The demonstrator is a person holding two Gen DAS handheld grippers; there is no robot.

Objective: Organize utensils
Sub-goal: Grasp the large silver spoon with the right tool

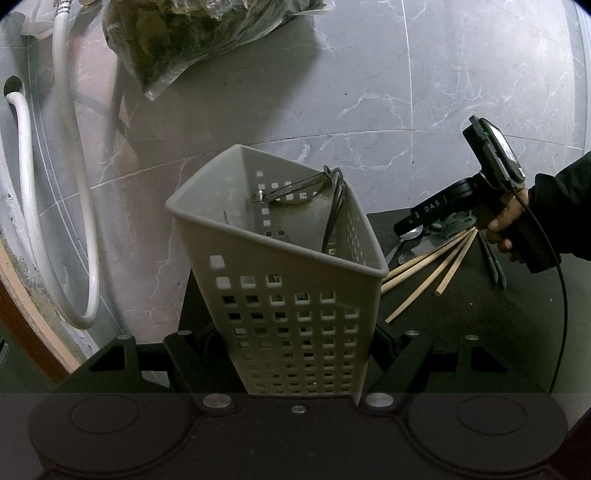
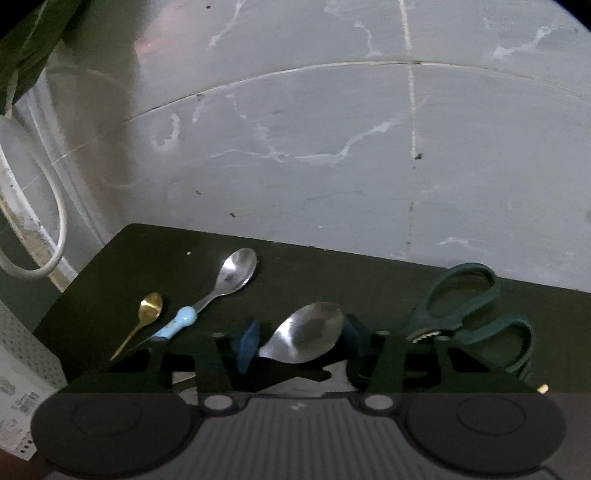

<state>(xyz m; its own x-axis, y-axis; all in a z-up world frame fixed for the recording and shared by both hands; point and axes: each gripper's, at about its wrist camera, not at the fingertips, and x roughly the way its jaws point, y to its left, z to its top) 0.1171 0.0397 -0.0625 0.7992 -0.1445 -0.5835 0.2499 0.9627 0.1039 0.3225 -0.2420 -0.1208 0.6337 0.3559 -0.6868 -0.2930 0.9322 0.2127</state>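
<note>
A: Pale grey perforated plastic utensil caddy (image 1: 280, 266), standing at the near left of the dark table (image 1: 480, 314), clamped at its base by the left gripper (image 1: 295, 369). Inside it, a metal peeler (image 1: 291, 190) leaning across the back compartment and dark tongs (image 1: 334, 210) against the right wall.

B: And to the right?

A: Large steel spoon (image 2: 310, 330) lying between the blue pads (image 2: 247, 345) of the right gripper (image 2: 299, 343), jaws partway in; cannot tell whether pressing on it yet.

B: Around that?

A: Blue-handled steel spoon (image 2: 225, 284) and small gold spoon (image 2: 147, 312) to the left, well apart from dark green scissors (image 2: 472, 306) on the right. Pale wooden chopsticks (image 1: 436, 266) fanned out just beside the caddy, partly hidden behind its rim.

B: Beyond the table?

A: Grey marbled floor tiles (image 1: 369, 92), white hose (image 1: 74, 184) looping at left, clear plastic bag of greens (image 1: 192, 33) at top.

B: Any writing?

A: "DAS" in white on the right gripper's body; a lit display above it, unreadable.
</note>
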